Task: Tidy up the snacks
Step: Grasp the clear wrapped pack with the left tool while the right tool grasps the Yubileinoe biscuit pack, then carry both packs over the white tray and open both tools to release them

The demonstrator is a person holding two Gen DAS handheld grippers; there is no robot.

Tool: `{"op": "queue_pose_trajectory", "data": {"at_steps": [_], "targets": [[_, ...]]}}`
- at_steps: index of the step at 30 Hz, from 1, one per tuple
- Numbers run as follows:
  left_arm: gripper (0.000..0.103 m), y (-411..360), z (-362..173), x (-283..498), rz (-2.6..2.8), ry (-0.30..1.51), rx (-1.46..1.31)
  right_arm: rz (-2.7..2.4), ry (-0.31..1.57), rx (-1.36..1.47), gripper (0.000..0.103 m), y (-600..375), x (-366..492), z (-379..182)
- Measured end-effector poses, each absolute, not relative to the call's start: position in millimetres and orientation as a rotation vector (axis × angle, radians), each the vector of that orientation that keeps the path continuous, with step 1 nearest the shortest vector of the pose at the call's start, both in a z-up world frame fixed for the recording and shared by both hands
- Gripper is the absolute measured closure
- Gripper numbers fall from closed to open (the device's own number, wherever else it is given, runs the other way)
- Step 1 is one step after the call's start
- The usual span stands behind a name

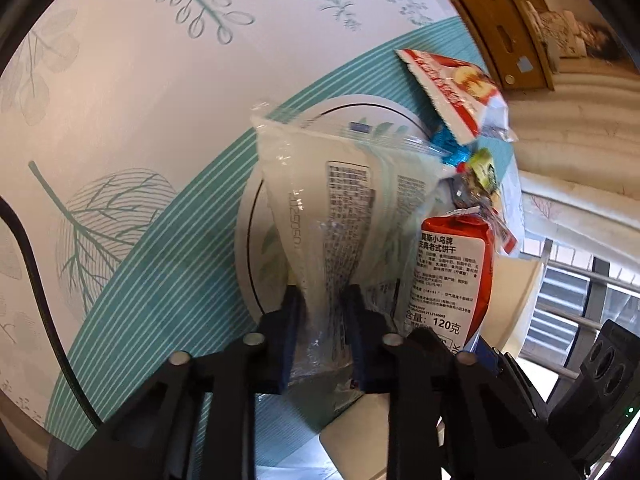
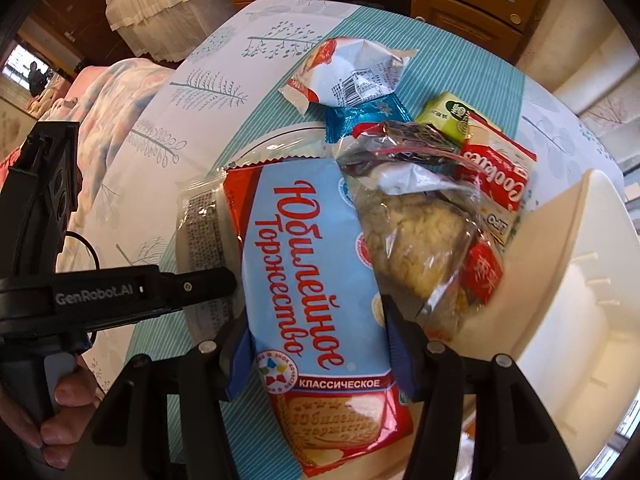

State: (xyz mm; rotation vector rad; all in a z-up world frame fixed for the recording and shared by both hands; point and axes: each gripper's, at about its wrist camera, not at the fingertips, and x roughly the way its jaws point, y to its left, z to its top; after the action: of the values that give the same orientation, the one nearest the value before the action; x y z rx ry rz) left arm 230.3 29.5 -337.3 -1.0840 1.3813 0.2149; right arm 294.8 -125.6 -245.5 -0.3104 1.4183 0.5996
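Landmark is the round white plate [image 1: 256,216], mostly buried under snacks, only its left rim showing; left gripper [image 1: 322,334] is clamped on the crumpled end of a clear printed bag [image 1: 320,184] lying across the plate, bag contents unreadable; right gripper [image 2: 316,354] straddles the blue-and-red biscuit pack [image 2: 320,280] just right of that bag, pads against its sides, pack's lower end cut off by the frame; clear cookie bag [image 2: 416,236] on the plate's right, partly under other wrappers; crumpled white wrapper [image 2: 352,72] beyond the plate on the teal-striped tablecloth [image 2: 192,344]; open cloth left of the plate; a cream chair [image 2: 580,280] crowds the right; a hand [image 2: 60,412] grips the left tool's handle, partly cut off.
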Motion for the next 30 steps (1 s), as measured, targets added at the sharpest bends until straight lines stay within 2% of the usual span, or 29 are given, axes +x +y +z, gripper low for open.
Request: {"op": "queue_pose_trajectory", "data": {"at_steps": [5, 15, 30], "targets": [[0.093, 30.9, -328.3, 219.6, 0.193, 1.378, -1.066, 0.579, 1.402, -0.303, 0.046, -124.7, 280.3, -230.4], [0.094, 60.6, -287.5, 181.5, 0.213, 1.326, -1.007, 0.5, 1.364, -0.318, 0.046, -111.9, 237.5, -194.1], [0.094, 73.8, -173.4, 151.5, -0.003, 1.091, -0.853, 0.285, 1.249, -0.181, 0.046, -128.6, 167.2, -129.9]]}}
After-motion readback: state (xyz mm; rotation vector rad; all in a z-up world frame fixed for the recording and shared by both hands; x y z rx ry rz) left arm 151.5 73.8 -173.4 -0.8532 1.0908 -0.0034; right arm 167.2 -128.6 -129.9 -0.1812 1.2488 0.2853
